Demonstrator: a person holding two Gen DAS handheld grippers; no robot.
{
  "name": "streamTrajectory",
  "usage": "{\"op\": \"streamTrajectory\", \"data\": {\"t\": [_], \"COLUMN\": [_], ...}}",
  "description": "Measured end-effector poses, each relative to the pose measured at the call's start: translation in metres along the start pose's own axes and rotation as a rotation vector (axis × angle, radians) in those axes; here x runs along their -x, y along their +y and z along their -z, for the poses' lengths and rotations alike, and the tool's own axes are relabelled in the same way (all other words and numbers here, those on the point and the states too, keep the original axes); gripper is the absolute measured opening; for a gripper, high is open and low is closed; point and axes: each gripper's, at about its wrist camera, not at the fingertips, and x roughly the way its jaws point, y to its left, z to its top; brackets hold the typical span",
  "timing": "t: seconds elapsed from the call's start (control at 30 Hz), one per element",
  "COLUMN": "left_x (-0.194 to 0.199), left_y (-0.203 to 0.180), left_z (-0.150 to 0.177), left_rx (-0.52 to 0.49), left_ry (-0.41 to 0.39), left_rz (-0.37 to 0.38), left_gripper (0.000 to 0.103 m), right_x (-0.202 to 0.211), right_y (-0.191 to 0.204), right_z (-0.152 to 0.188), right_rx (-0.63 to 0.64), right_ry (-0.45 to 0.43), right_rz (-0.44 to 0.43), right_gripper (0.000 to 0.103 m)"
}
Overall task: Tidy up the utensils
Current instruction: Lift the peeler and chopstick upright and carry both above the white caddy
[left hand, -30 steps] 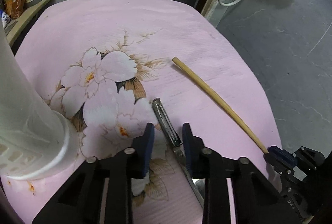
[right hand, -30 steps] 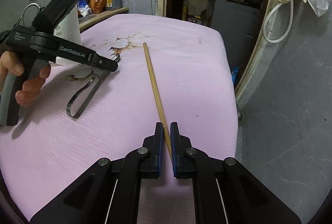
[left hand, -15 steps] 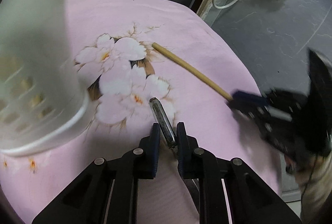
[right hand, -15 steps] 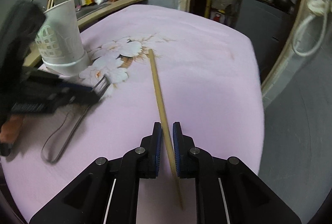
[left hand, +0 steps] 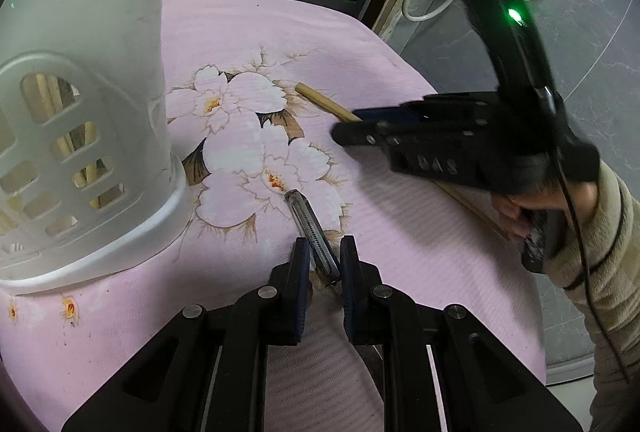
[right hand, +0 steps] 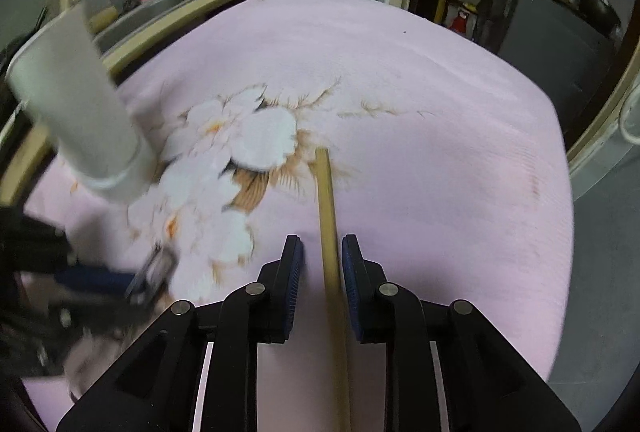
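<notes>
Since the earlier frame, the white utensil holder (left hand: 92,103) is seen nearer at left. The metal tongs (left hand: 310,232) are clamped by the left gripper (left hand: 324,264) on the pink cloth (left hand: 400,252). The chopstick (right hand: 328,216) lies between the right gripper's (right hand: 322,264) opening jaws, unpressed.

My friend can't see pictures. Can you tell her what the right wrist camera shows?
The right gripper has its jaws opening around a wooden chopstick lying on a pink flowered tablecloth. At left are a blurred white utensil holder and the left gripper with metal tongs.
</notes>
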Motion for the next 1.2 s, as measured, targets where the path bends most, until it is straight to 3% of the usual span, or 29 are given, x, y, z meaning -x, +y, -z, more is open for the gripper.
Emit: {"op": "streamTrajectory", "data": {"t": [0.03, 0.1, 0.3, 0.47, 0.7, 0.97, 1.2], "left_x": [-0.002, 0.002, 0.024, 0.038, 0.059, 0.091, 0.118], "left_y": [-0.002, -0.002, -0.012, -0.018, -0.020, -0.021, -0.020], "left_z": [-0.002, 0.000, 0.004, 0.009, 0.017, 0.028, 0.034], "left_rx": [0.002, 0.013, -0.023, -0.045, -0.062, -0.068, -0.075], "left_ry": [-0.002, -0.020, -0.135, -0.235, -0.380, -0.607, -0.767], "left_rz": [0.000, 0.008, 0.015, -0.003, -0.027, -0.006, -0.071], "left_gripper": [0.012, 0.011, 0.008, 0.006, 0.005, 0.005, 0.005], "right_x": [-0.001, -0.002, 0.021, 0.061, 0.105, 0.142, 0.168], "right_y": [-0.003, -0.004, -0.005, 0.003, 0.035, 0.062, 0.076], "right_z": [-0.003, -0.004, 0.017, 0.049, 0.081, 0.081, 0.072], "right_rx": [-0.020, -0.038, -0.097, -0.145, -0.130, -0.097, -0.107], "right_ry": [-0.002, -0.008, -0.100, -0.287, -0.569, -0.814, -0.984], "right_rz": [-0.014, 0.001, 0.006, 0.026, 0.135, 0.133, 0.105], "right_gripper": [0.019, 0.007, 0.005, 0.005, 0.005, 0.005, 0.005]}}
